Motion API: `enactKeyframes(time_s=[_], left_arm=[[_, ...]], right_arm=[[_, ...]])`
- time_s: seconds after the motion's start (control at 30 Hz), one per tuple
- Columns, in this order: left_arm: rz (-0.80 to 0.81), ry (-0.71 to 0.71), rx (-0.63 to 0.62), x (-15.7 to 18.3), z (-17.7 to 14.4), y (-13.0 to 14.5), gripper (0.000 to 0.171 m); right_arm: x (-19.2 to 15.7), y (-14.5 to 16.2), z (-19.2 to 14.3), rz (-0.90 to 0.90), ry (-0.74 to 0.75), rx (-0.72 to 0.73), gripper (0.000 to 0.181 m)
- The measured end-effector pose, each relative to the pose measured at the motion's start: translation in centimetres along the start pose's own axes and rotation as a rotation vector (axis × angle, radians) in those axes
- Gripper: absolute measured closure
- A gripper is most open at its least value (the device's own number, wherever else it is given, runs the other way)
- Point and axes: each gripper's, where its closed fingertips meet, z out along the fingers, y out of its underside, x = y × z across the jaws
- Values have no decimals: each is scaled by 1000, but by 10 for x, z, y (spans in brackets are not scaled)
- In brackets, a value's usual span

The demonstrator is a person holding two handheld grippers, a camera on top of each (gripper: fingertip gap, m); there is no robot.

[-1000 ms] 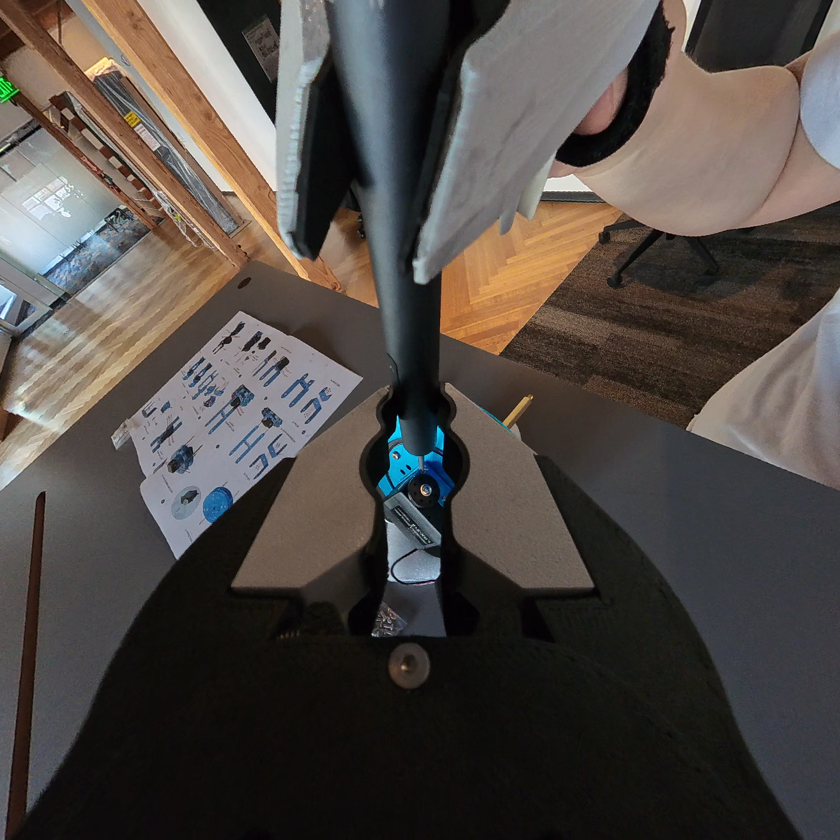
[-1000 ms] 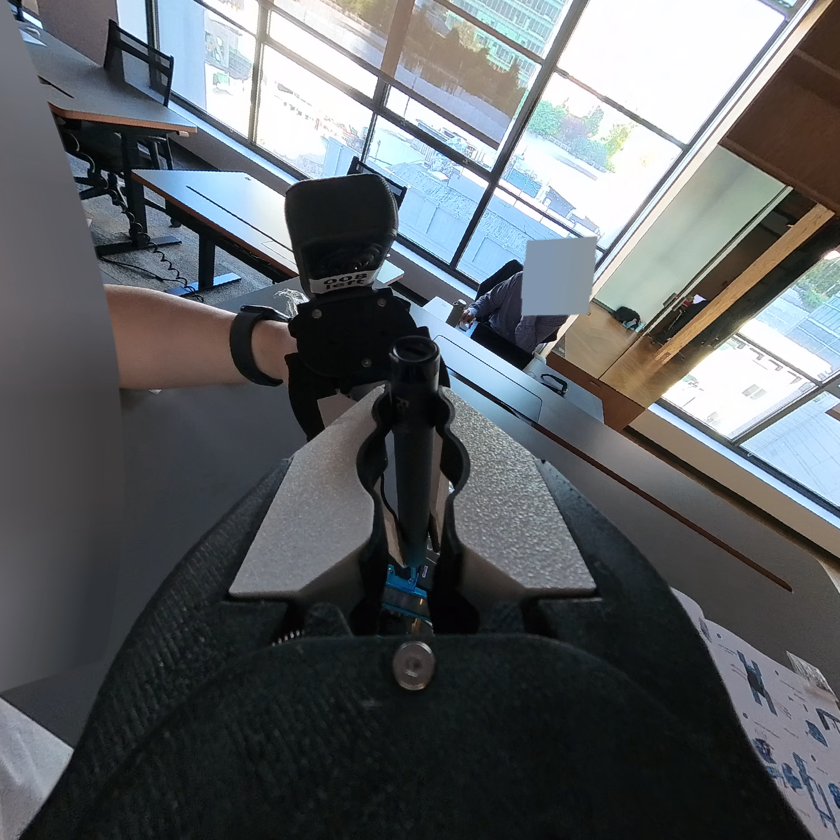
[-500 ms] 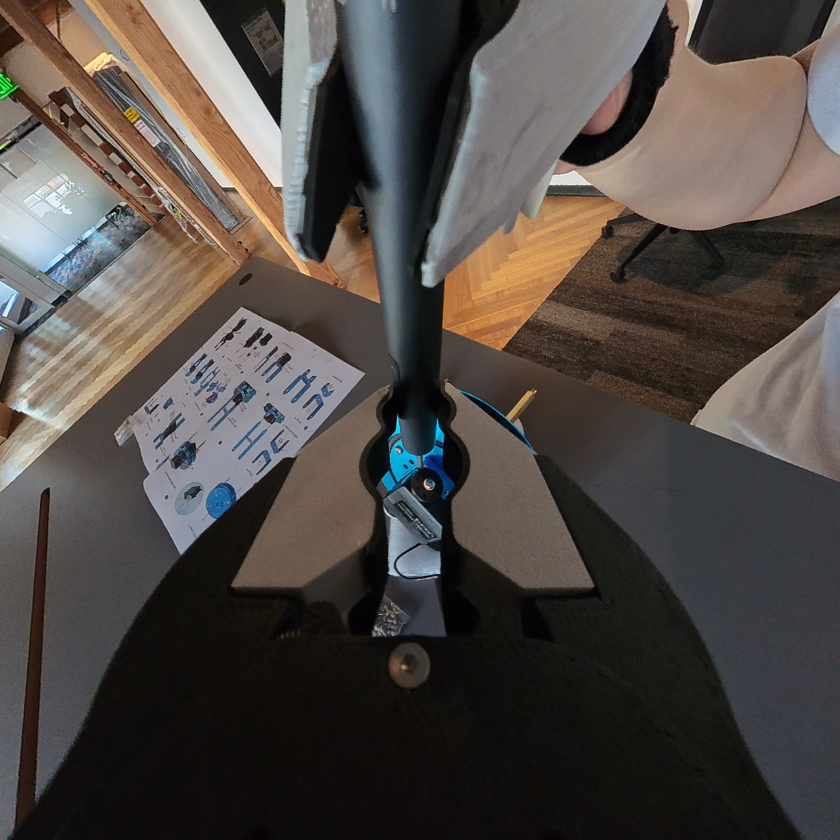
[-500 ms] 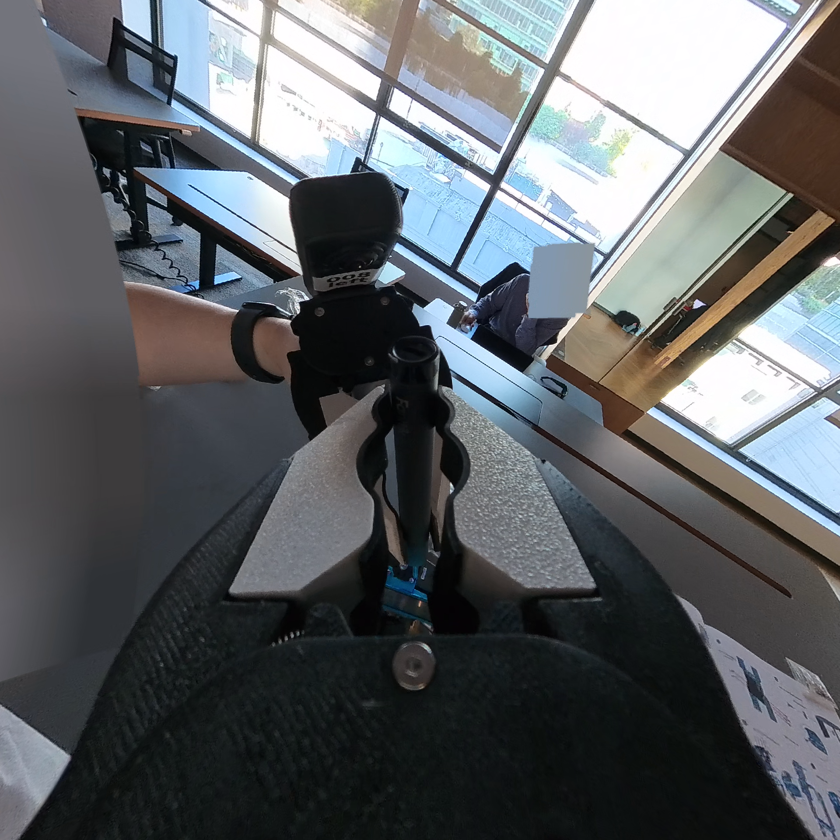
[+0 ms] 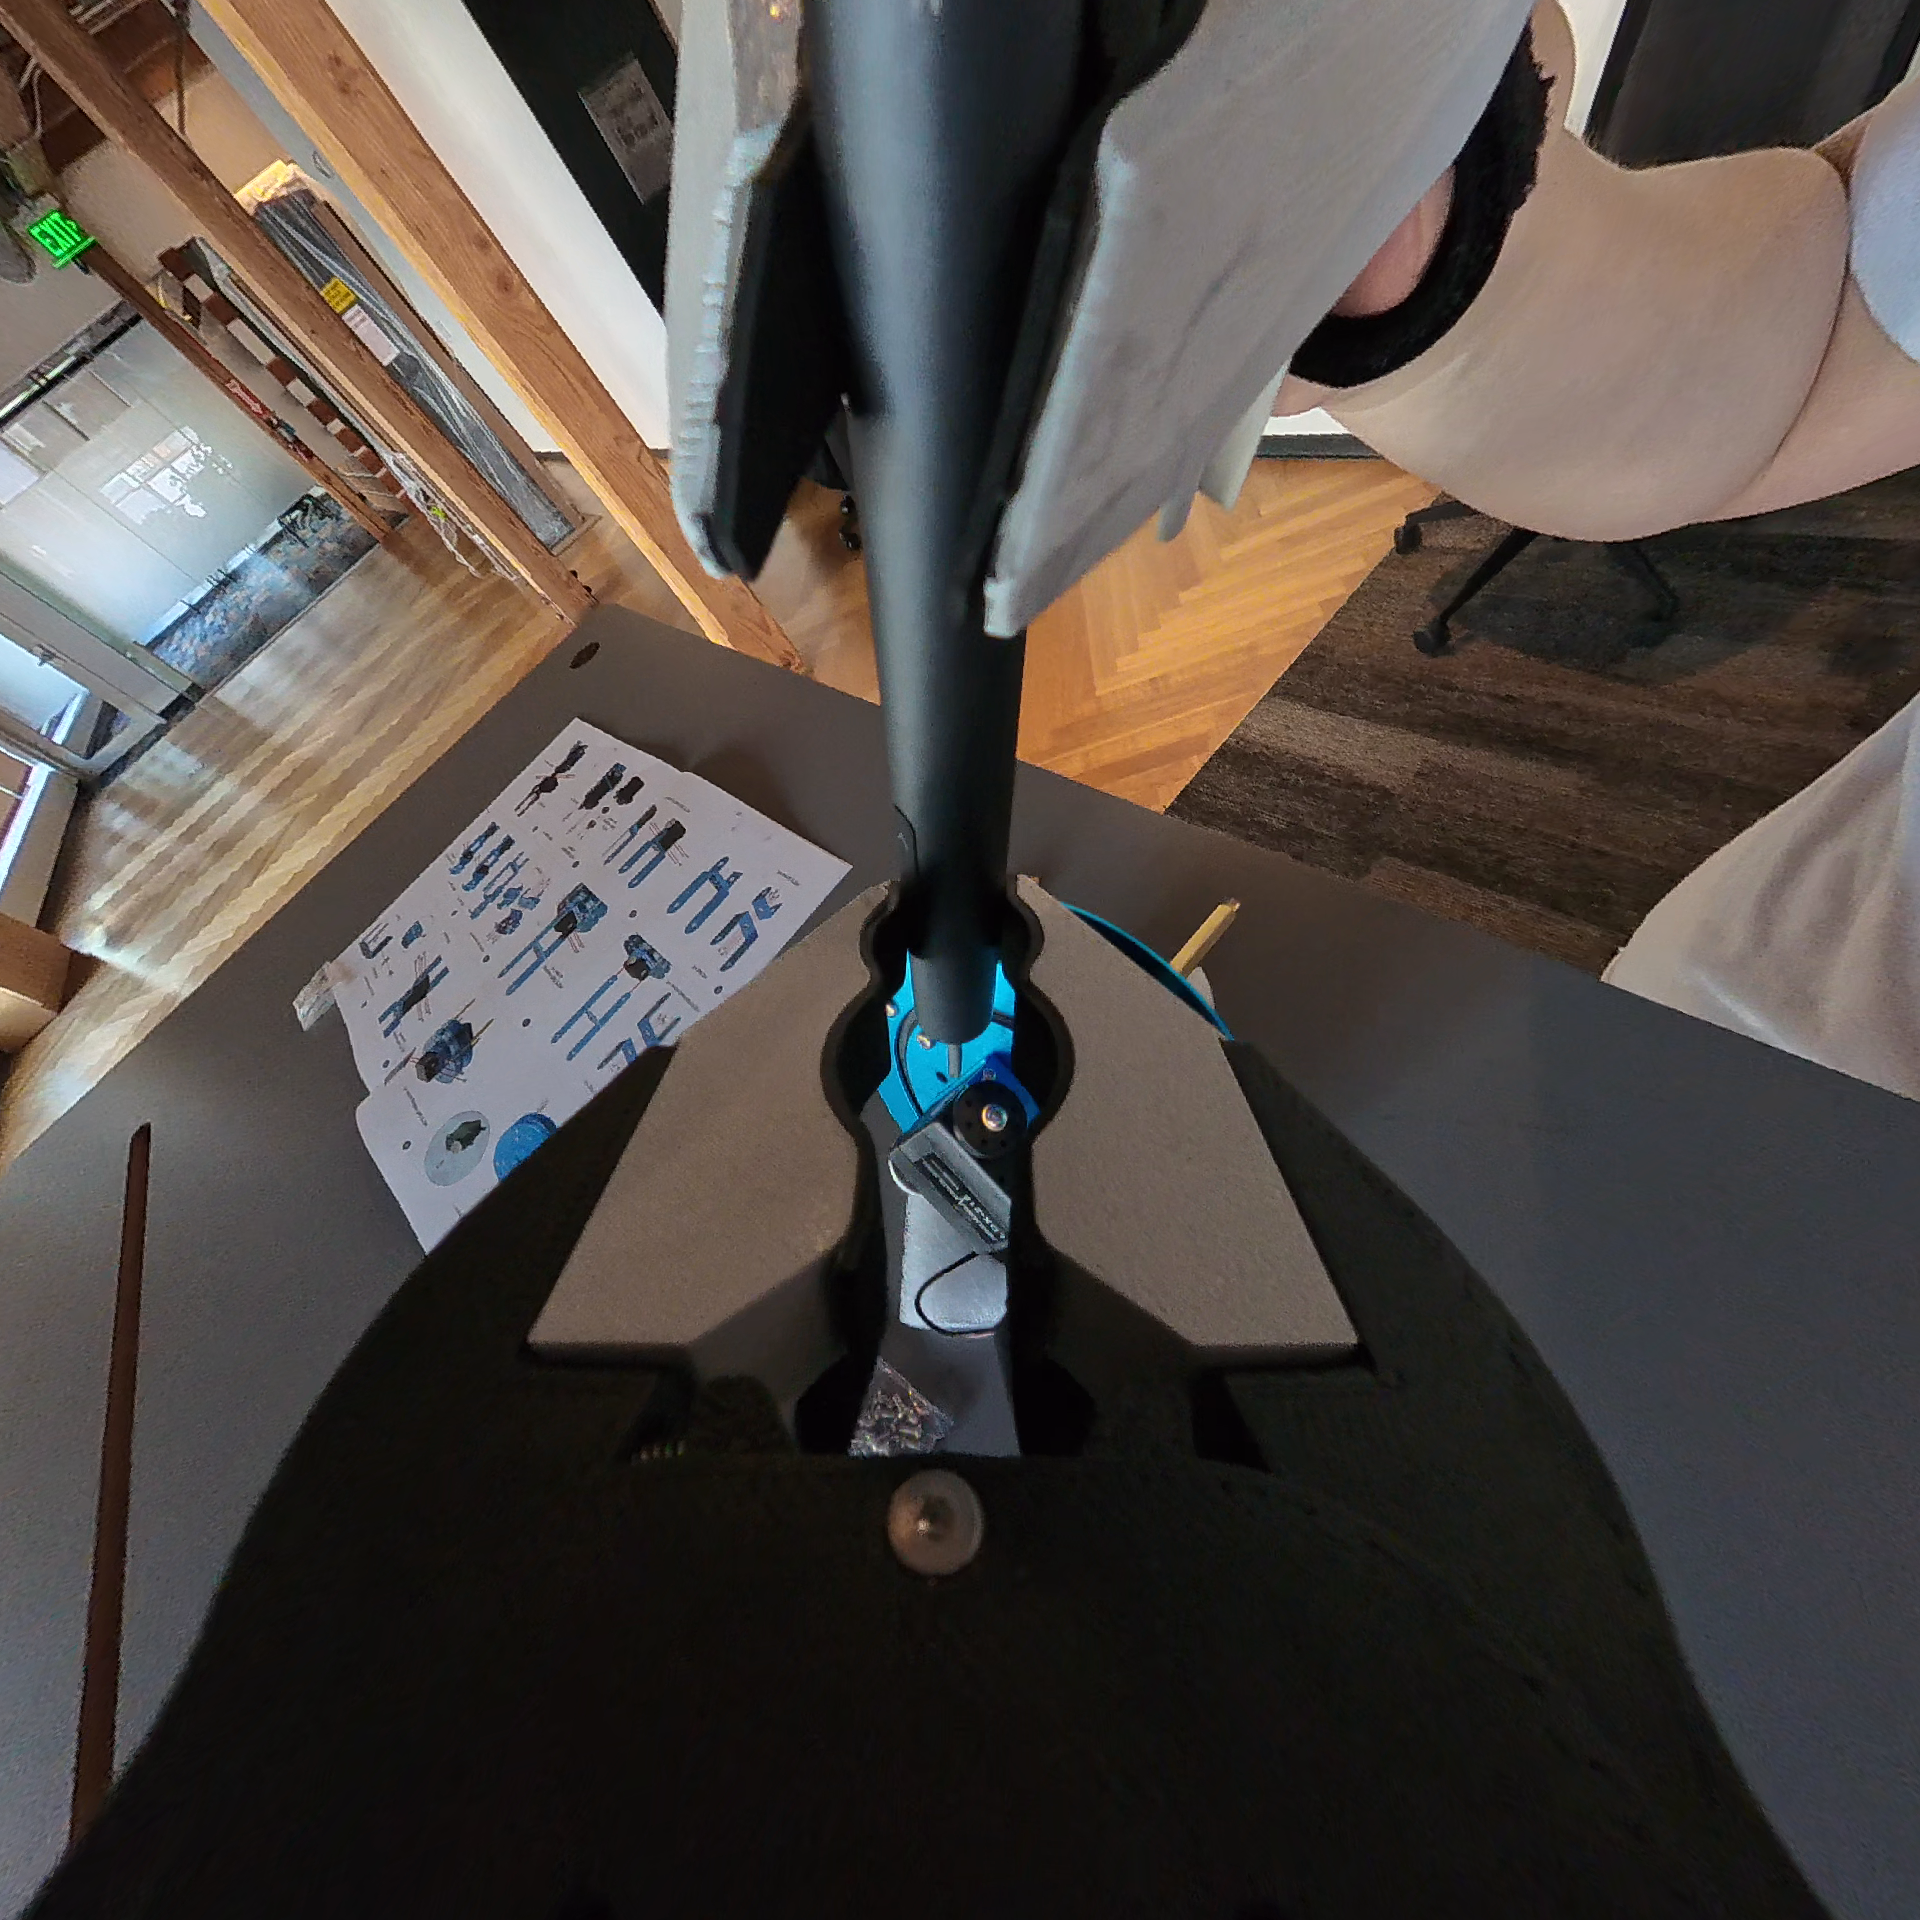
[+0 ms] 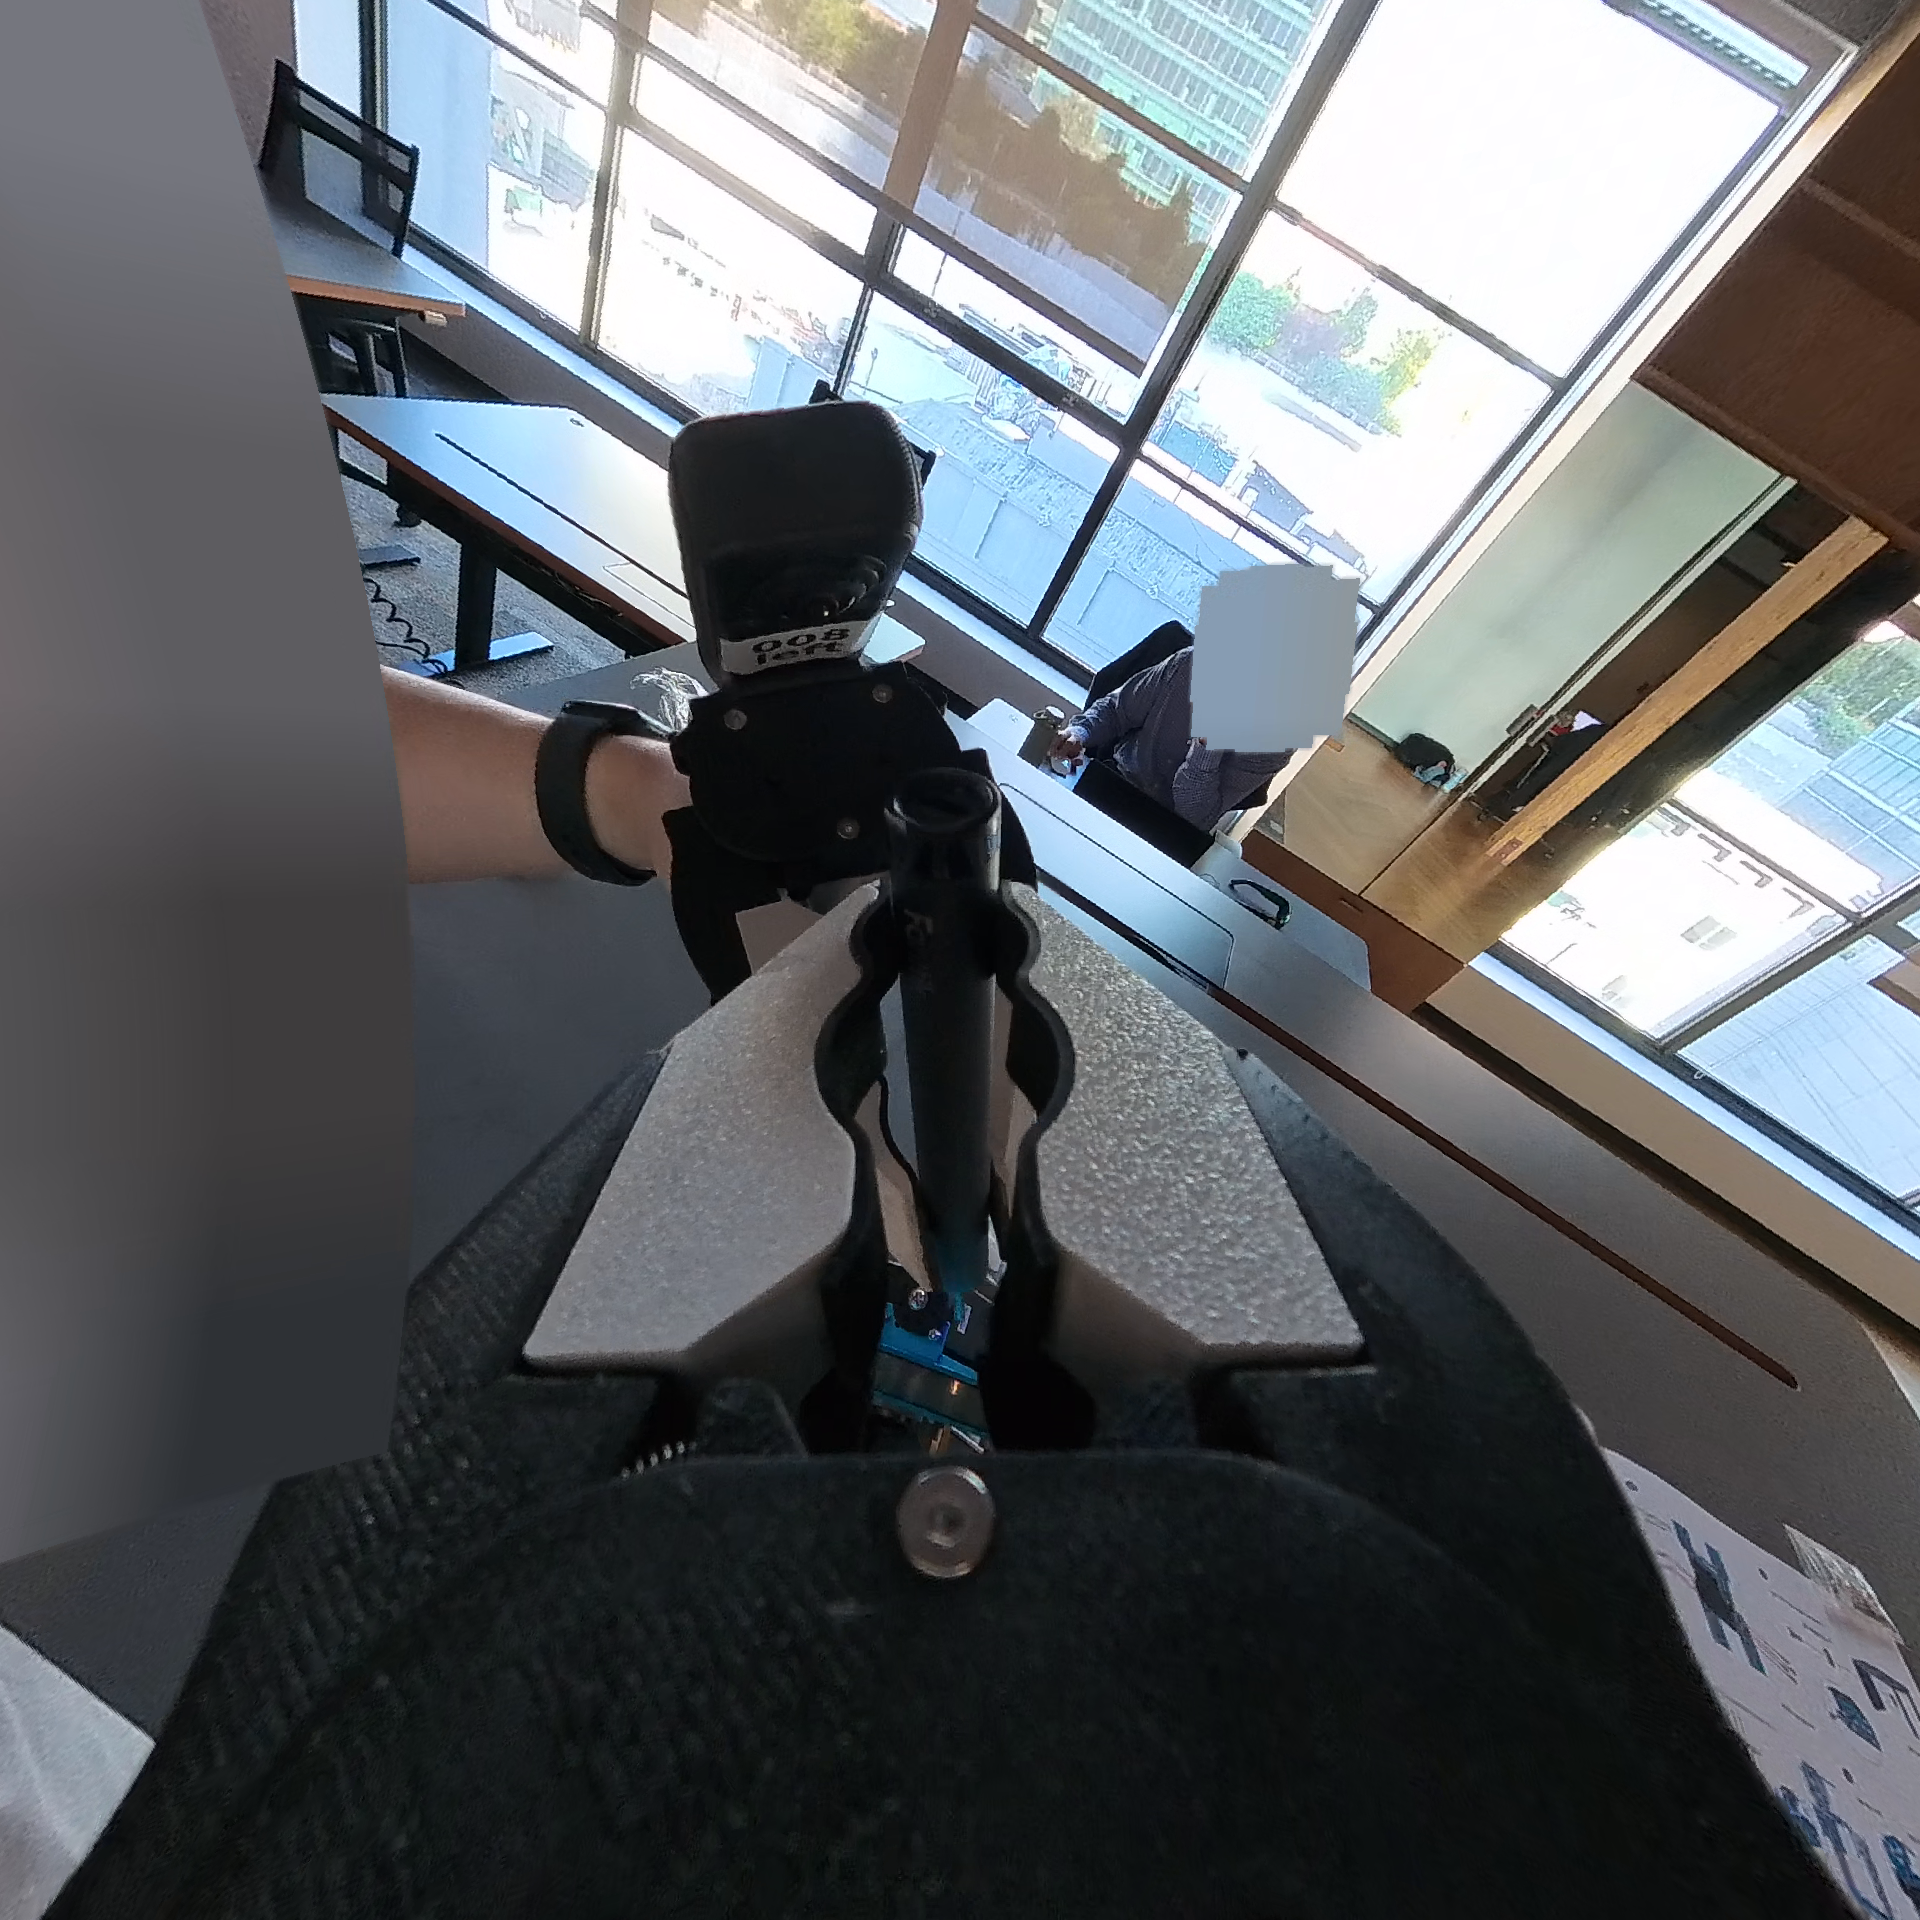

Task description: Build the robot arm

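1. The right tongs (image 5: pixel 883 582) point steeply down, fingers (image 5: pixel 1132 343) clamped on a dark shaft, held by a bare forearm (image 5: pixel 1621 343).
2. The left tongs (image 5: pixel 951 977) sit beneath, fingers (image 5: pixel 727 1174) closed to a narrow gap.
3. A banded left wrist (image 6: pixel 582 795) reaches in from the left.

Daylight pours through the tall windows (image 6: pixel 1195 343) in the right wrist view, and the panes nearest the top right corner blow out to white. Against them the left gripper (image 6: pixel 800 665) reads as a dark silhouette. Left of the windows a smooth grey blur covers the frame edge. In the left wrist view the light is softer; the wooden floor (image 5: pixel 260 769) shows bright glare stripes, and the right gripper (image 5: pixel 914 260) looms close and soft-focused. Straight lines bow near the edges of both views.
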Motion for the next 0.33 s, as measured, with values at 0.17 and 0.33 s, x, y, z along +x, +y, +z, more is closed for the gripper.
enactKeyframes(time_s=[0.17, 0.33], left_arm=[[16, 10, 9, 6, 3, -9, 157], [35, 17, 3, 11, 2, -9, 157]], right_arm=[[-5, -7, -3, -13, -4, 5, 165], [-8, -8, -7, -21, 7, 17, 165]])
